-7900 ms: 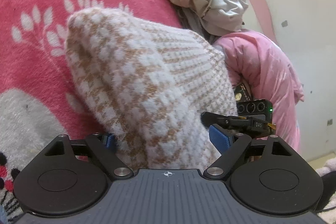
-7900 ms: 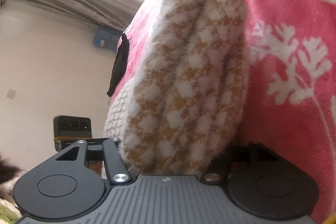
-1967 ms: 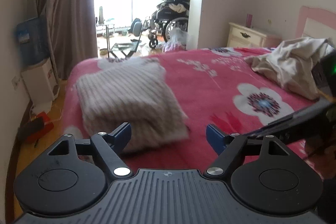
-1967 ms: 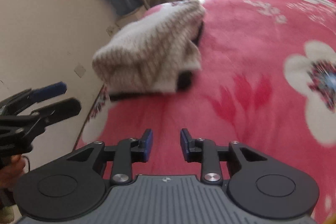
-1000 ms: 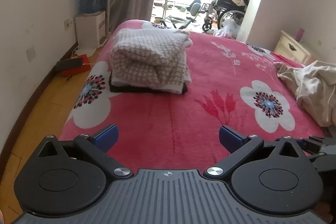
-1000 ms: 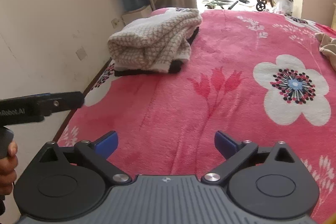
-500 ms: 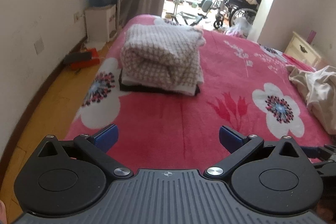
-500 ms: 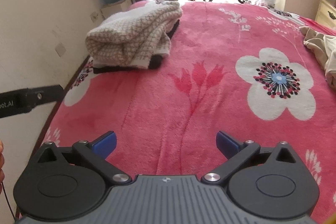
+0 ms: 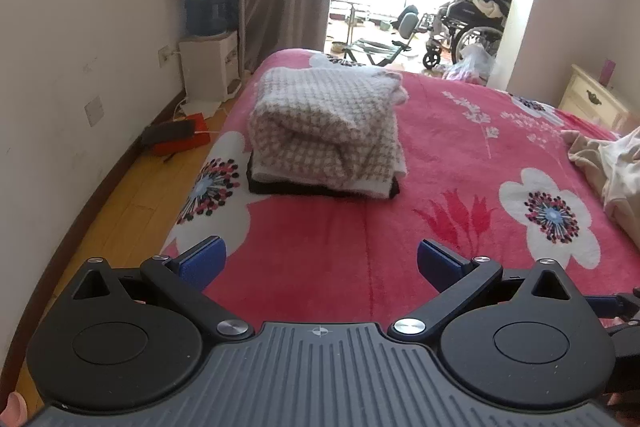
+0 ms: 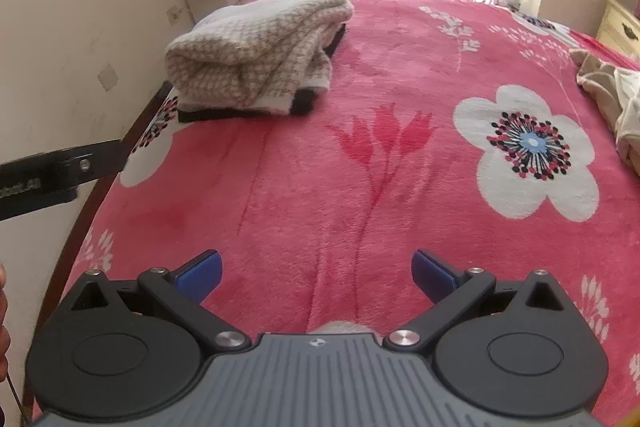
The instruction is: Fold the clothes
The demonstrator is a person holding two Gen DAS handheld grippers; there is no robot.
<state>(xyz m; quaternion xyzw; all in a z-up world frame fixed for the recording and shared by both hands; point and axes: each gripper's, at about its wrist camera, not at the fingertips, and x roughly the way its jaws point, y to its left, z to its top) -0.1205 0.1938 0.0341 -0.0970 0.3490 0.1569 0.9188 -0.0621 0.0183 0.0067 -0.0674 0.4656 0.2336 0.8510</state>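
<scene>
The sweater [image 9: 326, 125] lies folded near the far left corner of the bed [image 9: 360, 247], on top of a dark folded garment [image 9: 320, 190], so this fold looks finished. The left gripper [image 9: 320, 263] and the right gripper [image 10: 316, 273] hover over bare blanket, well apart from the stack, both with fingers wide and holding nothing. The next move probably calls for the beige clothes [image 10: 612, 95] crumpled at the right edge: reach there and pull one piece to the open middle.

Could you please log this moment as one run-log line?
left gripper: open, empty | right gripper: open, empty | checked sweater: folded, atop dark garment
</scene>
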